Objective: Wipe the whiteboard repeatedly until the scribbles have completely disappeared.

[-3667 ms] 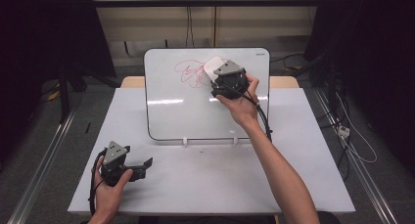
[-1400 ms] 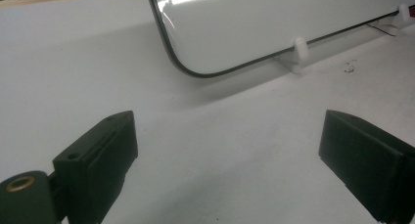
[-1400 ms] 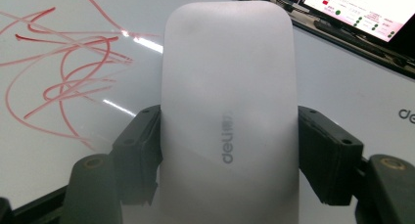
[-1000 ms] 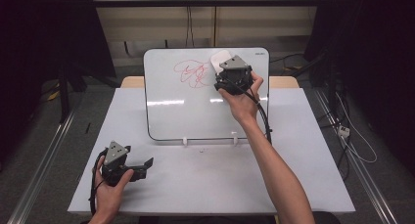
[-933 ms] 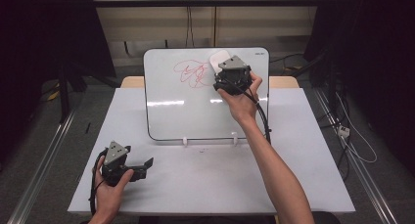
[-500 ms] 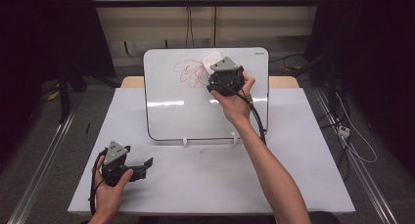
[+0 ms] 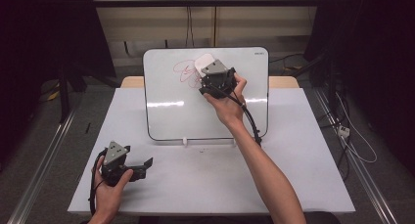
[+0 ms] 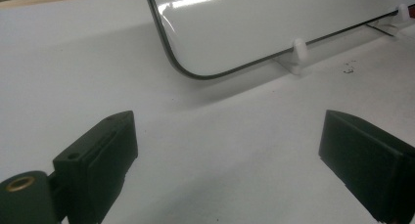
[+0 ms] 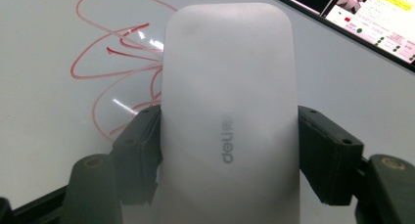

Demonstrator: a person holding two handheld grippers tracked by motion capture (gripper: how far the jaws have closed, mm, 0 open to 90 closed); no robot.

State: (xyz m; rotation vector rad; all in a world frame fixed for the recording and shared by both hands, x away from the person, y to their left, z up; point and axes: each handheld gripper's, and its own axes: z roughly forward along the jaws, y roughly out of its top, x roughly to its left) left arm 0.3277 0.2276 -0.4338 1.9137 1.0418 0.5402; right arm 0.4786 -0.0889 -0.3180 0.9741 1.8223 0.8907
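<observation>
A whiteboard [image 7: 171, 121] leans upright on small white clips at the back of the table, with red scribbles [image 7: 183, 70] near its top. My right gripper [image 7: 208, 72] is shut on a white eraser [image 7: 204, 62] and holds it flat against the board, over the right part of the scribbles. In the right gripper view the eraser [image 9: 227, 111] sits between both jaws, with red loops [image 9: 107, 62] to its left. My left gripper [image 7: 142, 165] rests open low over the table's front left; its view shows the whiteboard's lower corner [image 8: 195, 72] ahead.
The white table [image 7: 293, 150] has free room on its right half and in front of the board. A black cable [image 7: 249, 121] trails from the right gripper along the forearm. Dark curtains and floor rails flank the table.
The right gripper with the eraser has slid left across the top of the board, covering more of the red scribbles. The left gripper has stayed put.
</observation>
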